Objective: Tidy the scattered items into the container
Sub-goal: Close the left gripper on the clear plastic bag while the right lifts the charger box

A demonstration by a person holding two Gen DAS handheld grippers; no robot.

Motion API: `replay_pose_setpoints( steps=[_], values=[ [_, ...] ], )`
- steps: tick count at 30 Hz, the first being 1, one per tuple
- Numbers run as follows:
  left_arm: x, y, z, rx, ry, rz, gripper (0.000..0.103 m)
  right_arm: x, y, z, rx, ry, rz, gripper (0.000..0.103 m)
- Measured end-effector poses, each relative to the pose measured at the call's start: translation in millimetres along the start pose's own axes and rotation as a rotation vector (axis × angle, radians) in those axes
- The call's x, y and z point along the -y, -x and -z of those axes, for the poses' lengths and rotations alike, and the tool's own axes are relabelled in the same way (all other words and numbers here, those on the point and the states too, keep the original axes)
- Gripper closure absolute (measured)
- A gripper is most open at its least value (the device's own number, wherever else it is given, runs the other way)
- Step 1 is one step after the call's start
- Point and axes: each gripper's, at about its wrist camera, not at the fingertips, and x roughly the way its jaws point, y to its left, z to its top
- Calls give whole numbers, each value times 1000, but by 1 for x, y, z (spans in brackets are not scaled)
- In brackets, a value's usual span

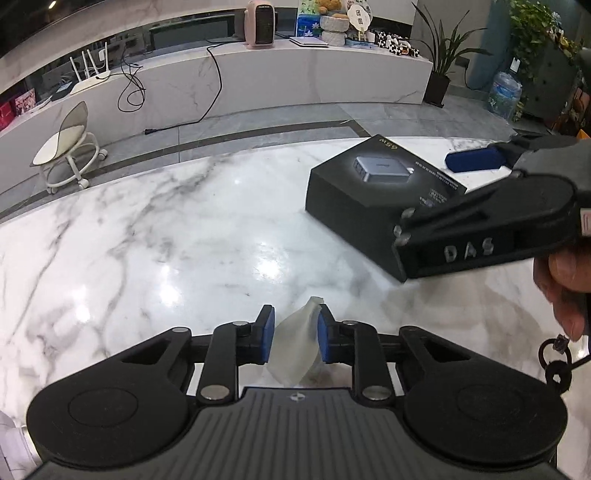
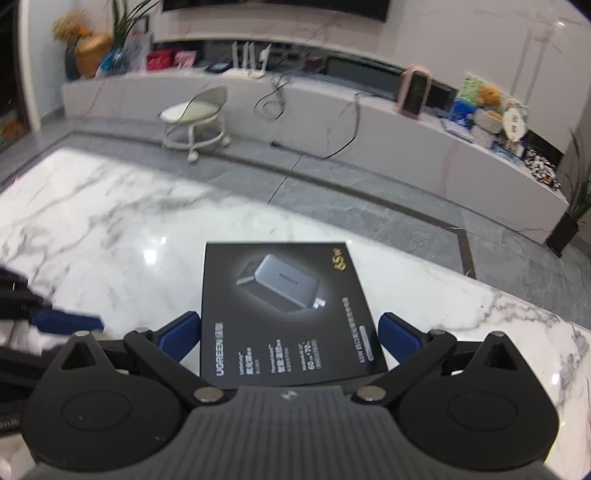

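1. The left gripper (image 1: 295, 334) sits low over the white marble table (image 1: 147, 240), its blue pads closed against a small translucent white packet (image 1: 297, 343), which stands tilted between them; the pads press on both its sides.
2. The right gripper (image 2: 288, 332) holds its blue pads spread wide on either side of a black UGREEN charger box (image 2: 288, 310). The left pad sits right at the box's edge and the right pad stands just off the other edge; I cannot tell whether either one presses on it.
3. The charger box (image 1: 354, 206) lies flat on the table, to the right of and farther than the packet, with bare marble between them.
4. In the left wrist view the right gripper reaches in from the right, lying across the near right corner of the box, with a hand (image 1: 565, 288) behind it.
5. No container is visible in either view.
6. Beyond the table's far edge lies grey tiled floor with a white swivel stool (image 1: 70, 147) on casters.
7. Farther back a long marble ledge (image 1: 295, 74) carries a white router (image 1: 92, 72), a pink heater (image 1: 260, 24), loose black cable (image 1: 218, 74), and boxes.
8. A potted plant (image 1: 439, 62) and a water bottle (image 1: 504, 92) stand far right.
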Motion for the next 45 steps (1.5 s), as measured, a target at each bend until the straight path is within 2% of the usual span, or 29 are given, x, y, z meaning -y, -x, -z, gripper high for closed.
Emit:
replay_pose_setpoints(
  steps=[4, 11, 16, 22, 26, 29, 35, 39, 45],
  values=[
    [-3, 0, -2, -6, 31, 3, 85, 9, -2, 2, -12, -12, -8, 0],
    [-4, 1, -3, -13, 54, 8, 86, 17, -8, 3, -11, 5, -36, 0],
    [-3, 0, -2, -15, 55, 12, 86, 23, -14, -4, -42, 36, -61, 0],
    [-3, 0, -1, -14, 64, 18, 84, 29, -28, -27, -179, 111, -112, 0],
    [-2, 1, 0, -15, 65, 22, 84, 38, -42, -42, -238, 148, -141, 0],
    [-1, 2, 1, -14, 66, 24, 83, 40, -49, -52, -320, 162, -163, 0],
    [-1, 3, 1, -11, 85, 35, 81, 44, -42, -47, -460, 165, -165, 0],
    [-1, 3, 2, -11, 83, 37, 80, 47, -24, -31, -548, 206, -219, 0],
    [1, 3, 2, -12, 83, 31, 79, 63, -20, -30, -579, 132, -270, 0]
  ],
)
